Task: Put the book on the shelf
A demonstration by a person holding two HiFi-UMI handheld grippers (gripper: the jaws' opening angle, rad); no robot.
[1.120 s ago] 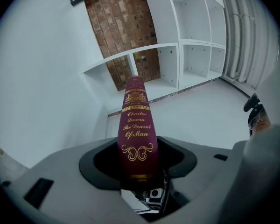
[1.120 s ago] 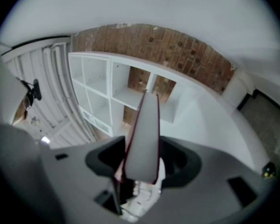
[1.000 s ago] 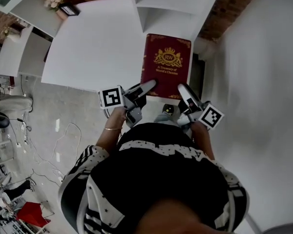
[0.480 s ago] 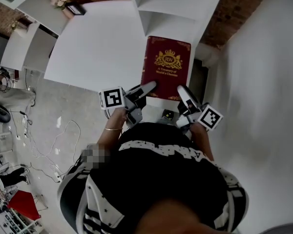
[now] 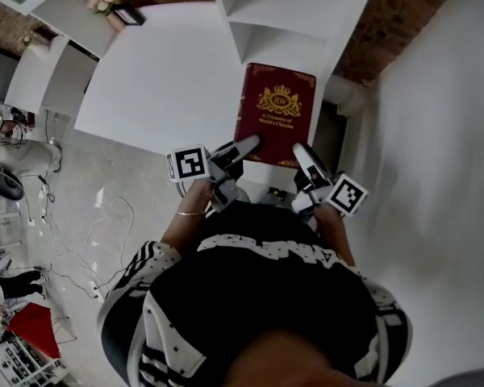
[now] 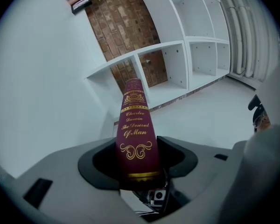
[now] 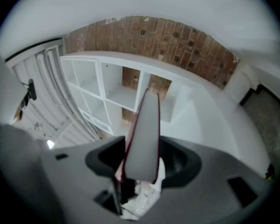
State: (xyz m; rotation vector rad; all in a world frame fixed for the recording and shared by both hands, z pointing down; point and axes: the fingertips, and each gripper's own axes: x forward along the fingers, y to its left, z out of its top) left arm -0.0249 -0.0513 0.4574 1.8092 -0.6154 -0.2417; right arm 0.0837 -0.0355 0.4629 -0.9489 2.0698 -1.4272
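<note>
A dark red book (image 5: 276, 111) with a gold crest lies flat in the air in front of the white shelf unit (image 5: 282, 14). My left gripper (image 5: 240, 148) grips its near left corner at the spine, and its jaws are easing open. In the left gripper view the spine (image 6: 136, 134) stands between the pads of the left gripper (image 6: 140, 161), facing the shelf compartments (image 6: 177, 64). My right gripper (image 5: 303, 155) is shut on the near right corner. In the right gripper view the page edge (image 7: 143, 139) fills the gap of the right gripper (image 7: 142, 166).
A white table (image 5: 169, 71) runs left of the shelf, with flowers and a small frame (image 5: 113, 6) at its far corner. Brick wall (image 5: 387, 14) shows behind the shelf. Cables (image 5: 81, 240) trail on the floor at left. A white wall stands at right.
Book and both grippers keep their pose in front of the shelf. Only the head view has drifted a little.
</note>
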